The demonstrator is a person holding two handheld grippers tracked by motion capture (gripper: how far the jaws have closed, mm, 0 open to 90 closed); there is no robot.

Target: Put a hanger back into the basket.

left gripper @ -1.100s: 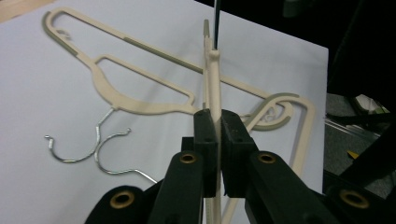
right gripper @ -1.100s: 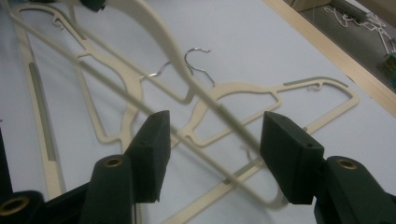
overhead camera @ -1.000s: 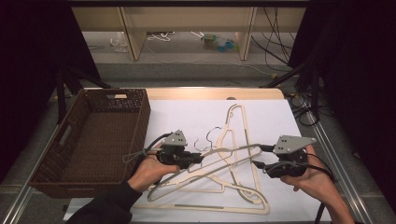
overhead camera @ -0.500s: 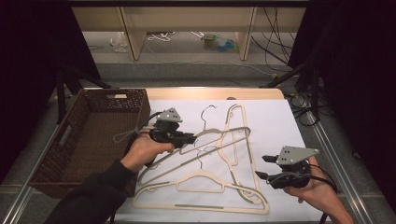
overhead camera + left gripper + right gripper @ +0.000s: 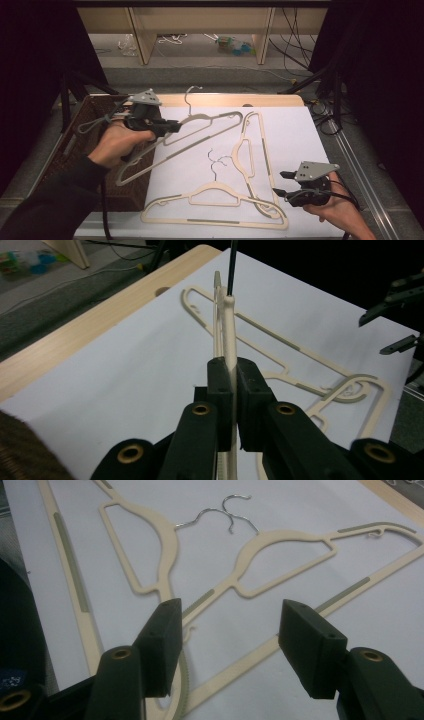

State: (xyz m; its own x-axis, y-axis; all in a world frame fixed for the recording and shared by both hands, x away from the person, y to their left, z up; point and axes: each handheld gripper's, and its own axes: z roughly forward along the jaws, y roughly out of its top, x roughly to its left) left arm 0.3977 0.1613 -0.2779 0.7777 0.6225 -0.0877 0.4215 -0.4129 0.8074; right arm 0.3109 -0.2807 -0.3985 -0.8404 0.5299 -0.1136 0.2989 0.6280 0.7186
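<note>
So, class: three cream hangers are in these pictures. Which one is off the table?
The hanger clamped in the left gripper, held tilted above the basket edge. The other two lie flat on the white sheet, overlapping near the right gripper.

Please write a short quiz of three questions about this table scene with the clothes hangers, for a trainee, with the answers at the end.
1. True or false: the left gripper is shut on a cream hanger that is raised off the white sheet.
2. How many cream hangers lie flat on the sheet? A) one B) two C) three
3. In what state are the jaws of the right gripper, and is anything between them?

Key
1. True. In the left gripper view the pads pinch the raised hanger's thin edge.
2. B. One lies along the near edge, one runs away from it; their wire hooks nearly meet mid-sheet.
3. Open, with nothing pressed between the pads; they hover beside the flat hangers.
</note>
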